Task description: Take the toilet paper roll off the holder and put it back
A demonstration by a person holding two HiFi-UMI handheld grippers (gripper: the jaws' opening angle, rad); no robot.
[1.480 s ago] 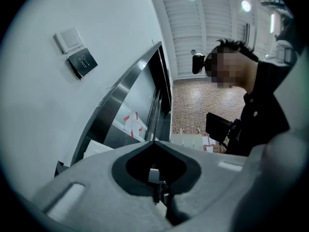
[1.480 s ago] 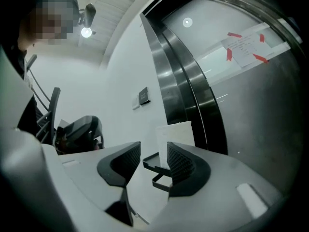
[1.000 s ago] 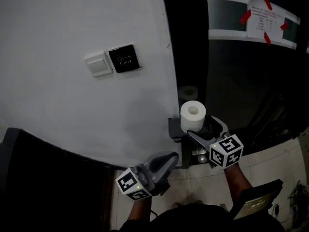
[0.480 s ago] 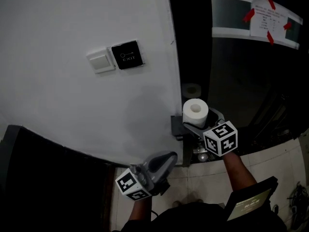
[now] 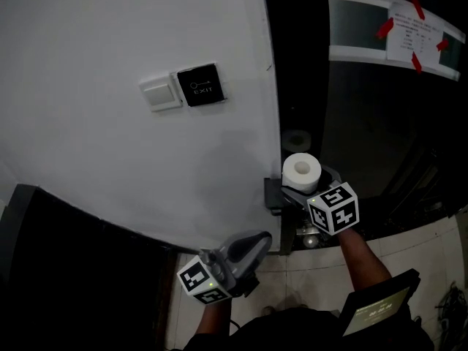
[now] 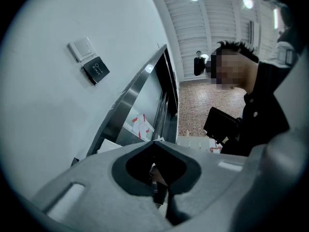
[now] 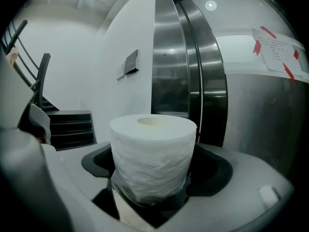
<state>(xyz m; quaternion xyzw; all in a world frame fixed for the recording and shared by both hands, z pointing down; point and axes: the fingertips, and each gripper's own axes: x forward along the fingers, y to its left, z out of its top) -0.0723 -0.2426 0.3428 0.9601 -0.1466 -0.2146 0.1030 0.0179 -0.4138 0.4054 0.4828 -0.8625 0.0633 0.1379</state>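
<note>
A white toilet paper roll point(image 5: 302, 172) stands upright between the jaws of my right gripper point(image 5: 304, 189), which is shut on its lower half. In the right gripper view the roll point(image 7: 152, 153) fills the middle, its open core facing up. It hangs just right of a dark holder bracket point(image 5: 273, 195) fixed at the edge of the white wall; whether they touch is unclear. My left gripper point(image 5: 252, 241) hangs lower, near the wall's bottom edge. It is shut and empty in the left gripper view point(image 6: 157, 175).
A black exit button point(image 5: 200, 85) and a white switch point(image 5: 160, 94) sit on the wall. Right of the wall is a dark metal door with a red-taped paper notice point(image 5: 418, 28). A dark tablet point(image 5: 376, 309) is at my lower right. A person point(image 6: 260, 105) stands behind.
My right gripper has carried the roll a little up and forward, toward the bracket. The left gripper has hardly moved.
</note>
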